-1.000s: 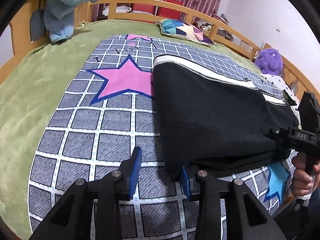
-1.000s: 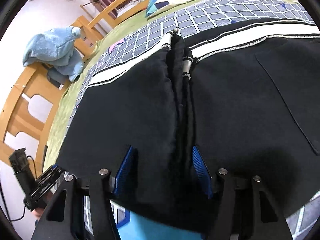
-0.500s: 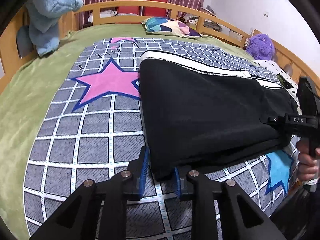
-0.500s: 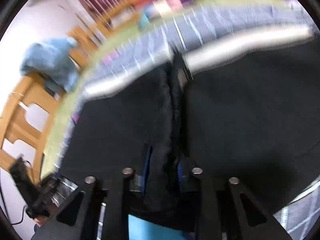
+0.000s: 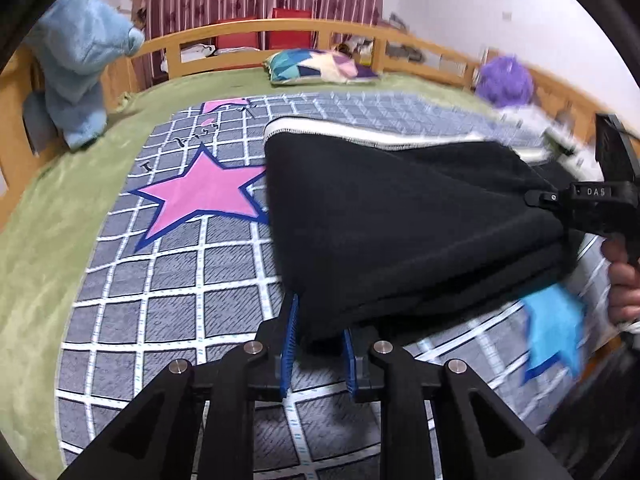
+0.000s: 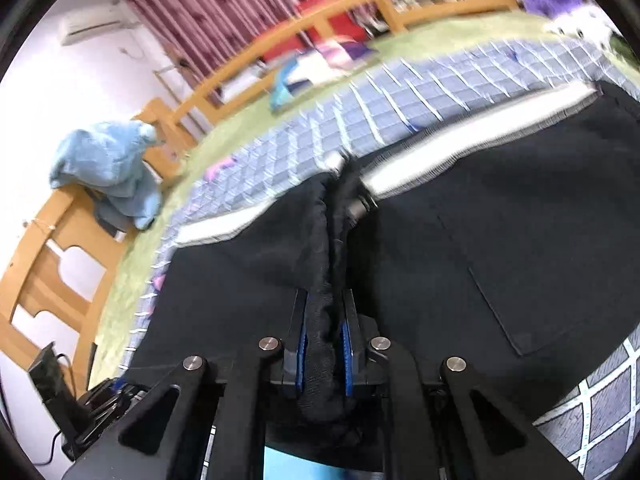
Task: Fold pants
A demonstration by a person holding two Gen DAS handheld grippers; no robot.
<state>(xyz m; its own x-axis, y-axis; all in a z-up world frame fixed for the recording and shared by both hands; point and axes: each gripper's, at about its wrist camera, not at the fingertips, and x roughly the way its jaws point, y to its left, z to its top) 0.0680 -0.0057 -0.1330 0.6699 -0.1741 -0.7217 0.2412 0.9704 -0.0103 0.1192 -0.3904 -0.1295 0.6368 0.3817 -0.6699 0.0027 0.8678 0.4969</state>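
Note:
Black pants (image 5: 400,216) with a white side stripe lie on a grey checked blanket (image 5: 168,280) on the bed. My left gripper (image 5: 318,340) is closing its jaws on the near corner of the black cloth, and the blue pads press on it. In the right wrist view my right gripper (image 6: 323,344) is closing its jaws on a bunched ridge of the pants (image 6: 500,240) along the middle seam, with the cloth squeezed between the pads. The right gripper (image 5: 560,200) also shows at the right edge of the left wrist view, with a hand below it, lifting the cloth's far end.
A wooden rail (image 5: 248,36) runs round the bed. A blue plush toy (image 5: 76,68) hangs on the left rail, a patterned pillow (image 5: 316,66) lies at the far end, and a purple plush (image 5: 506,82) sits at the right. The green bedspread (image 5: 36,240) surrounds the blanket.
Both grippers' jaws have narrowed from wide apart onto the black cloth. The pants' near edge and middle ridge have lifted off the blanket, and both views have shifted.

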